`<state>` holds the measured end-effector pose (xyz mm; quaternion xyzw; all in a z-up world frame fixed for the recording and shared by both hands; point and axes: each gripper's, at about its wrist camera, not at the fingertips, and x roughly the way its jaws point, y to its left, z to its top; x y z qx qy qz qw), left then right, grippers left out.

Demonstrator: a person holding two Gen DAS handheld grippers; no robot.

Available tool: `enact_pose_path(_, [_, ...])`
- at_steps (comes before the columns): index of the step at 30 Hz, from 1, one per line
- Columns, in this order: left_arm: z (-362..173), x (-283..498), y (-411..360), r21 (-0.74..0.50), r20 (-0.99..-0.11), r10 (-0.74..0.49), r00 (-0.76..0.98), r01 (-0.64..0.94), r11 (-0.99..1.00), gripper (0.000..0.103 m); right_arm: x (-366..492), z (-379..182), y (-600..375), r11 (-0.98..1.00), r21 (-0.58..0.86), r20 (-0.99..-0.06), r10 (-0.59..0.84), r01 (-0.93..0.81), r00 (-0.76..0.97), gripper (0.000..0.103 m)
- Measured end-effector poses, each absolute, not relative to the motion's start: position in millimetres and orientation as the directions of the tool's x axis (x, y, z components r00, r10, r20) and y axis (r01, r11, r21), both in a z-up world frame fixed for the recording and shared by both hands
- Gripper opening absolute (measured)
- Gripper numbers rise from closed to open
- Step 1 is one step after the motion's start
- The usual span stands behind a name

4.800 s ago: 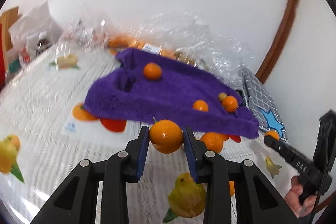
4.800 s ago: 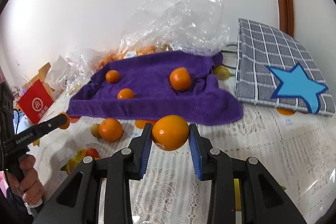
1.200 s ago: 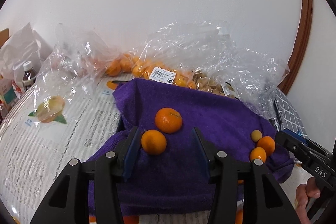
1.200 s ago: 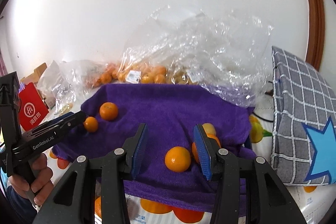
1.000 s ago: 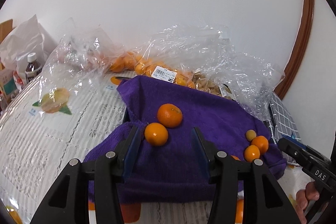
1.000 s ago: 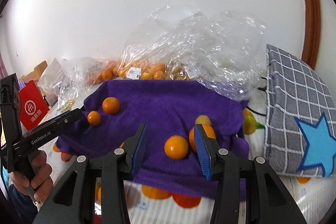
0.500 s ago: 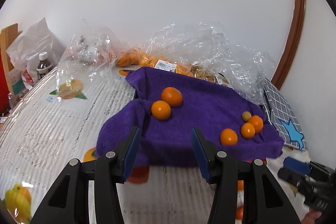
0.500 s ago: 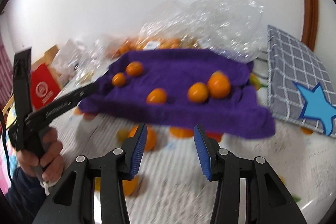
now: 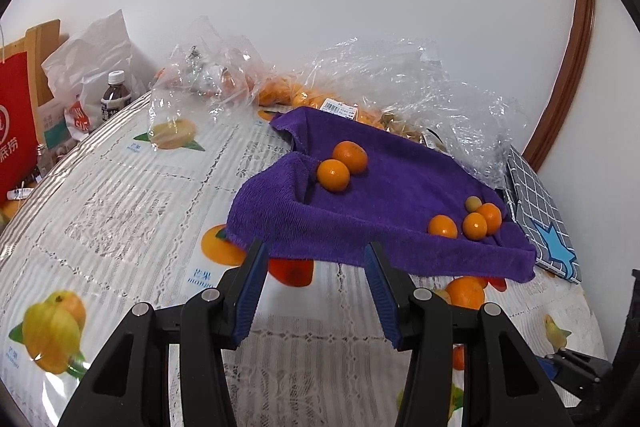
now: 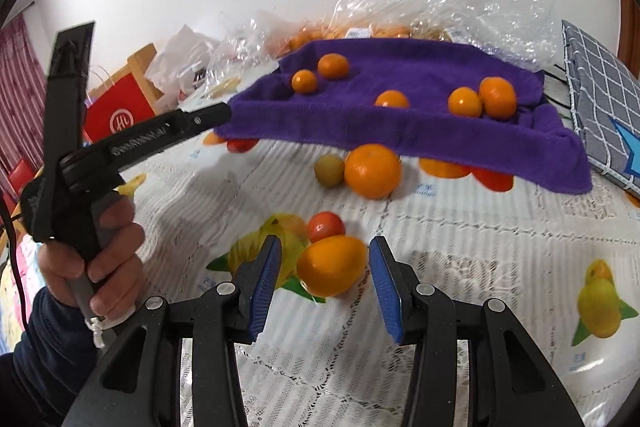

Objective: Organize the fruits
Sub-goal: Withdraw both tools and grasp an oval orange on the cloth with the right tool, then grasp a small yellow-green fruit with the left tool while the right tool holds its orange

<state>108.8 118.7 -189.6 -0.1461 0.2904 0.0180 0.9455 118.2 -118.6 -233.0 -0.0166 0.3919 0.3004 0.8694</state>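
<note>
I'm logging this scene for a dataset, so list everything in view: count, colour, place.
purple towel: one, purple, middle of table.
oranges on towel: five, orange, plus one small yellowish fruit.
loose orange: one, orange, on the table by the towel's front edge.
greenish fruit: one, beside it.
oval orange fruit: one, between the right fingers.
small red fruit: one, behind it.
plastic bags: clear, behind towel.
checked cloth: grey, blue star.
red bag: one.
bottle: one.
left gripper: open.
right gripper: open.
left hand: one.
</note>
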Motion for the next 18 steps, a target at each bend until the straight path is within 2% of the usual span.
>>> enact_pose_path(7, [-189.7,108.1,119.3,-0.266,-0.562,-0.053,0.826,-0.119,0.956,0.048,125.0,-243.9,-113.5,0.837,0.183,-0.730,0.467,-0.516,0.498,0.042])
enact_pose_path(18, [-191.6,109.1,118.3,-0.263,-0.564,-0.060,0.824,-0.111,0.958,0.048,124.2,-242.7,-115.9,0.840,0.180,-0.719,0.467,-0.511,0.515,0.038])
